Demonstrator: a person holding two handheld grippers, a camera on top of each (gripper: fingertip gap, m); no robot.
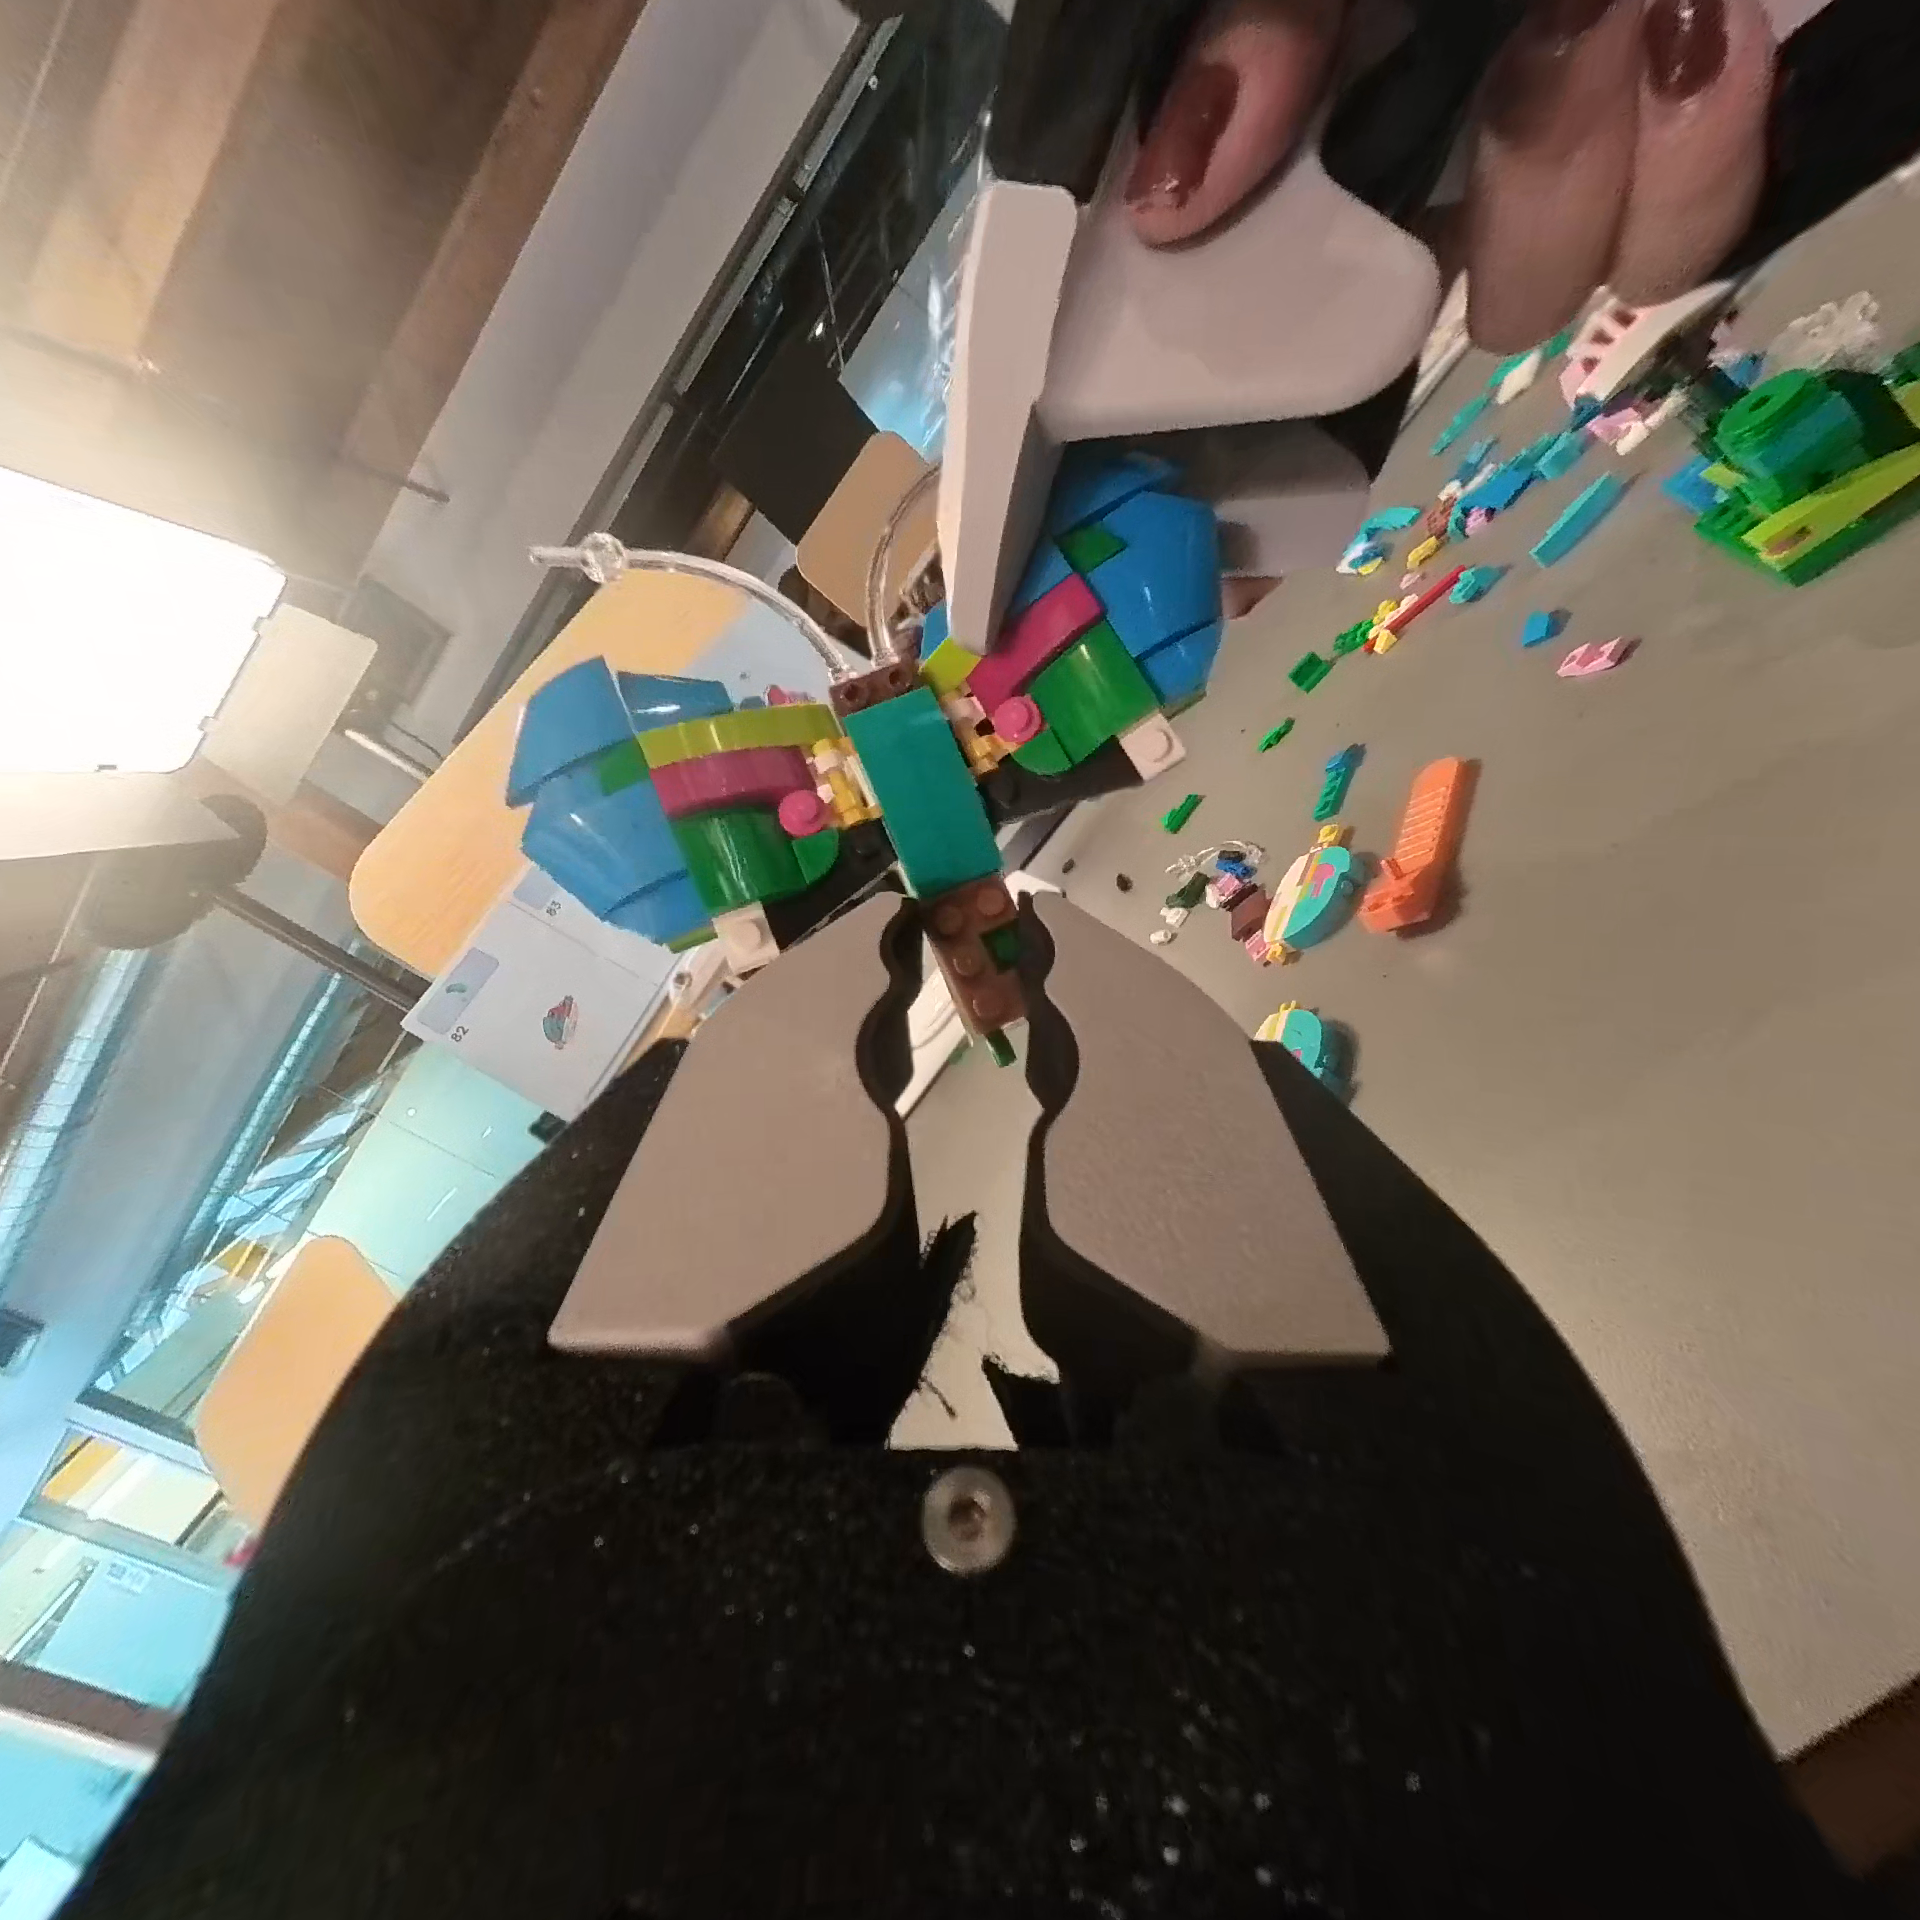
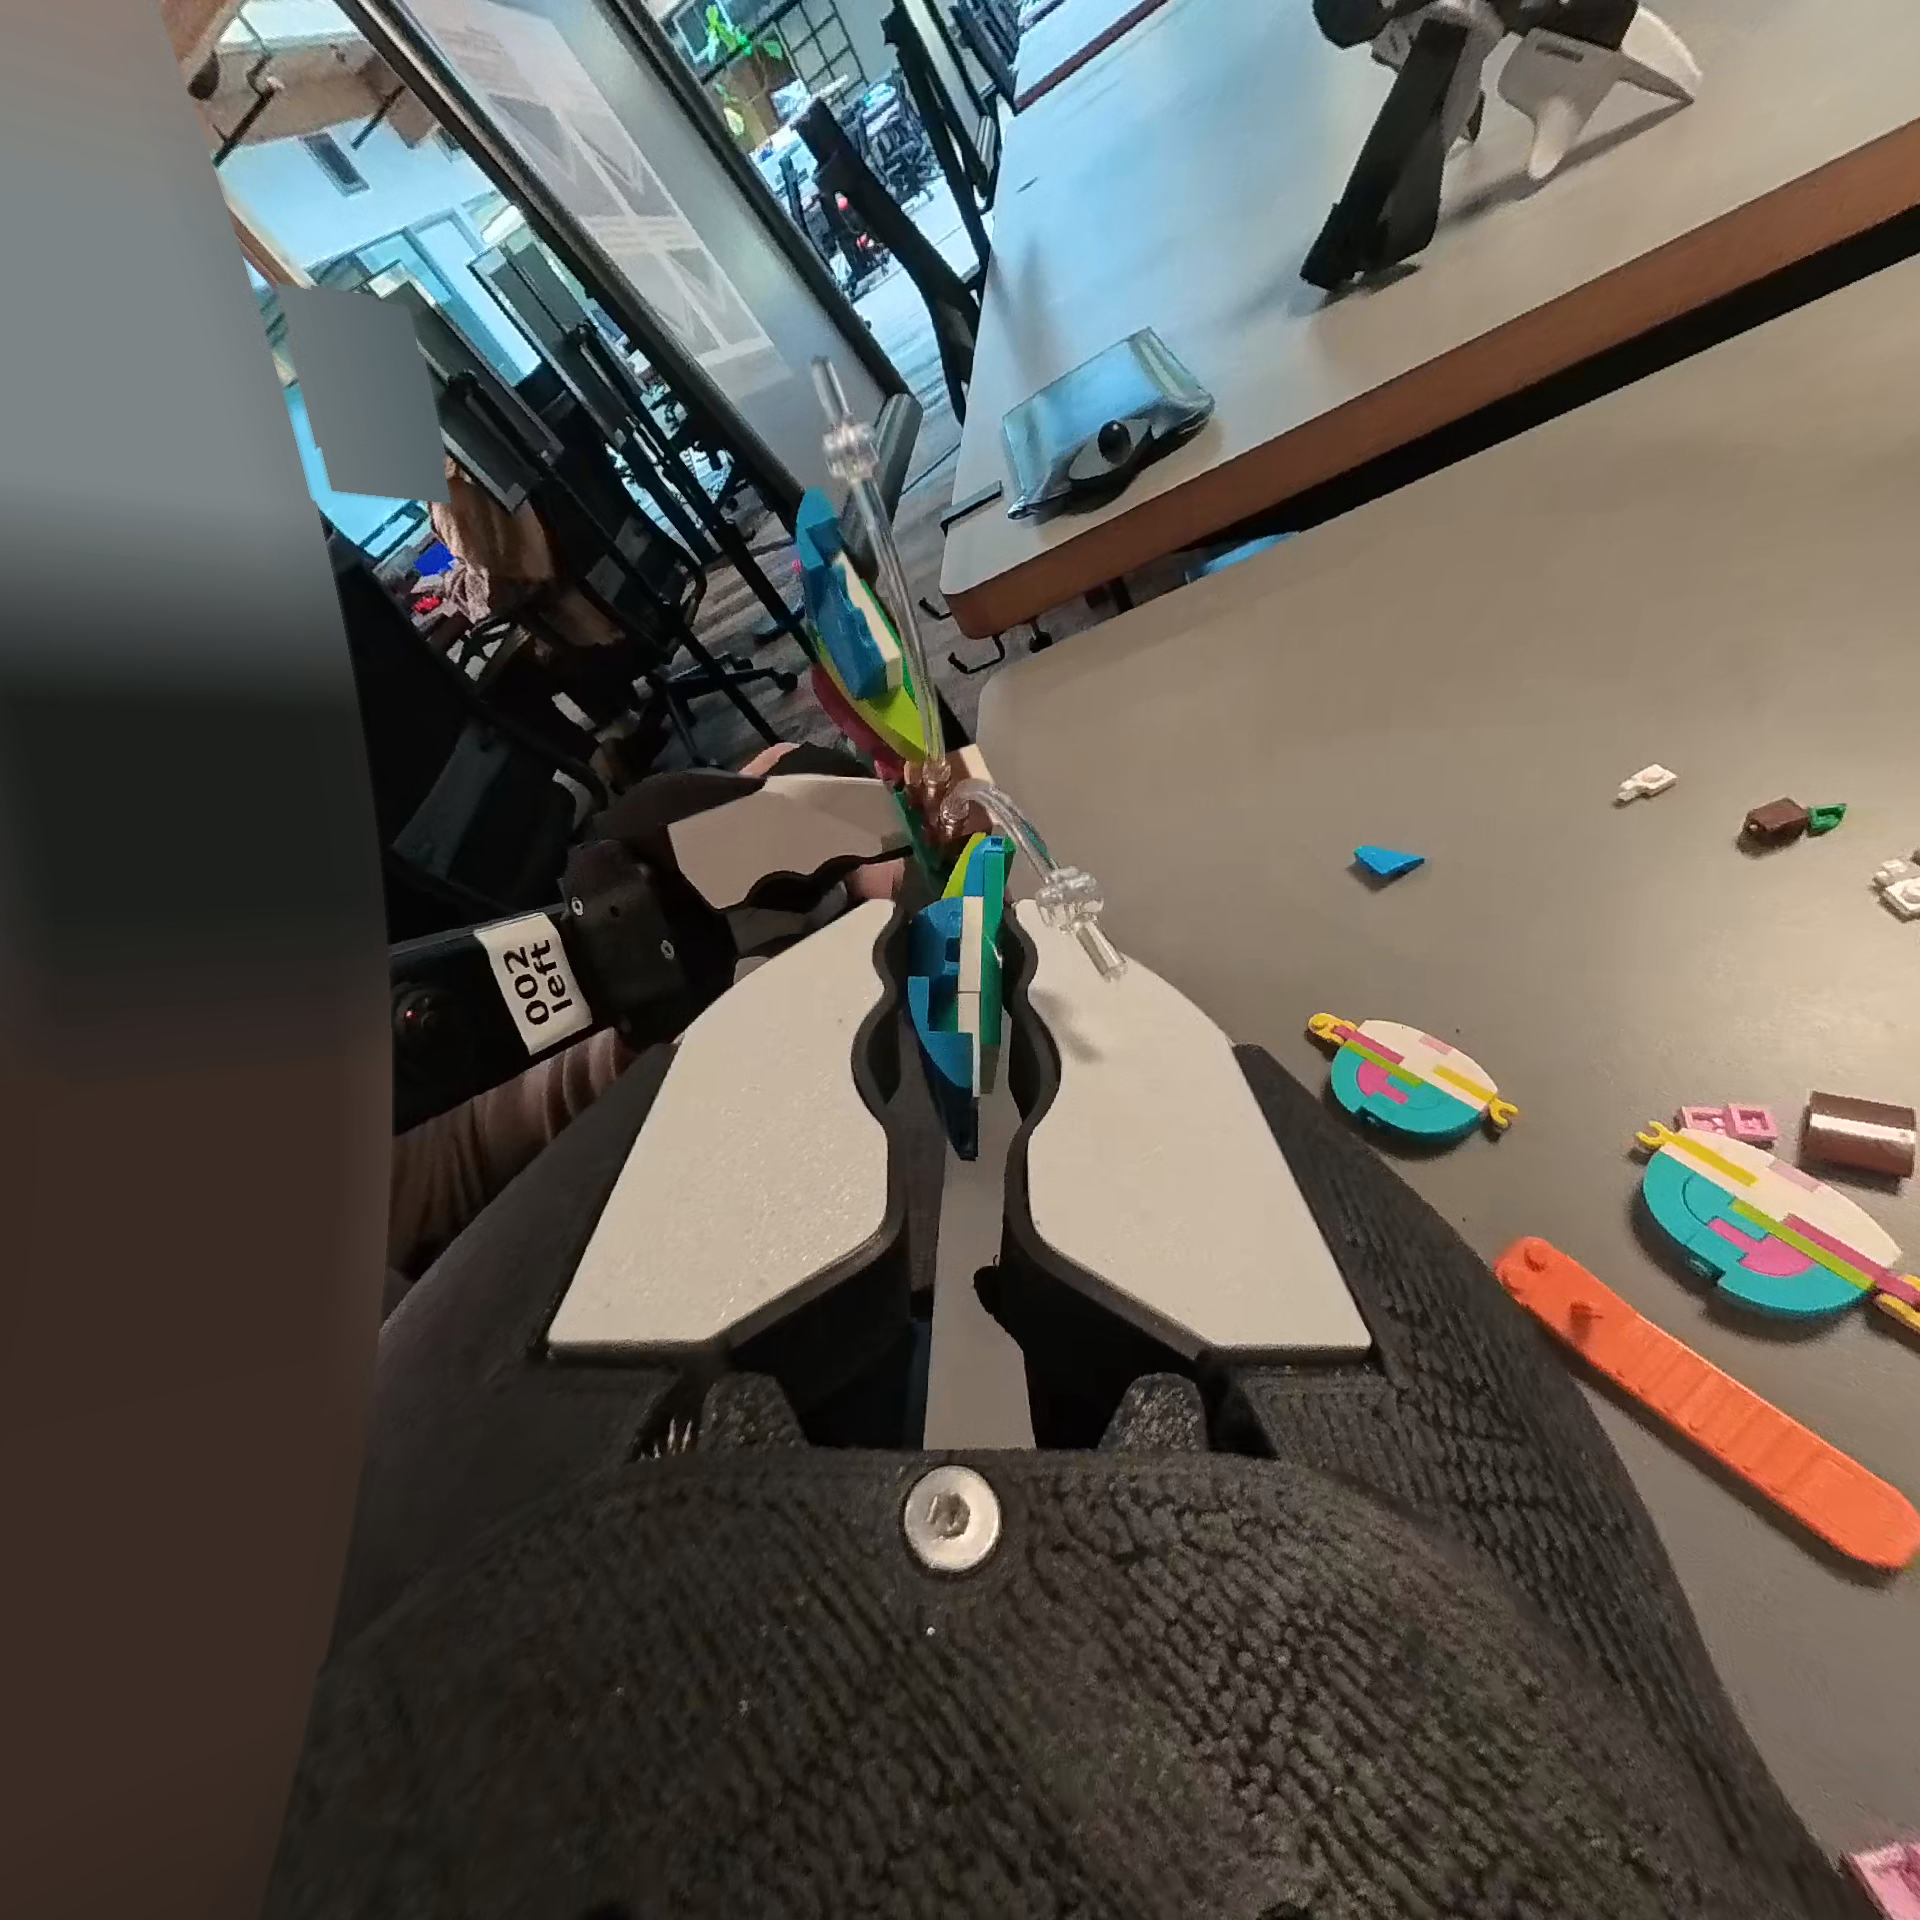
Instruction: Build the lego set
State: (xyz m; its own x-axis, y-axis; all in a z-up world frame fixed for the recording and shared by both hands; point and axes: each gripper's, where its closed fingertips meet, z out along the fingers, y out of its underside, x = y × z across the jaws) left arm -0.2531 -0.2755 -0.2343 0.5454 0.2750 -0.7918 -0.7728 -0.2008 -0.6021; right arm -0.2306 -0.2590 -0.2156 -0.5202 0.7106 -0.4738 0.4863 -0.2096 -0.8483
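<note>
A lego butterfly (image 1: 914, 790) with blue, green, magenta and lime wings, a teal body and clear antennae is held in the air above the grey table (image 1: 1610, 1039). My left gripper (image 1: 971, 935) is shut on the brown tail end of its body. My right gripper (image 2: 956, 935) is shut on one blue wing (image 2: 951, 1023), seen edge-on. In the left wrist view the right gripper's white fingers (image 1: 997, 436) clamp the upper right wing. In the right wrist view the left gripper (image 2: 883, 831) holds the body from the left.
An orange brick separator (image 2: 1704, 1403) and two teal-and-white round wing pieces (image 2: 1766, 1226) lie on the table at right. Loose small bricks (image 1: 1434, 603) and a green build (image 1: 1818, 457) sit farther off. An instruction booklet (image 1: 561, 987) and chairs lie beyond the table's edge.
</note>
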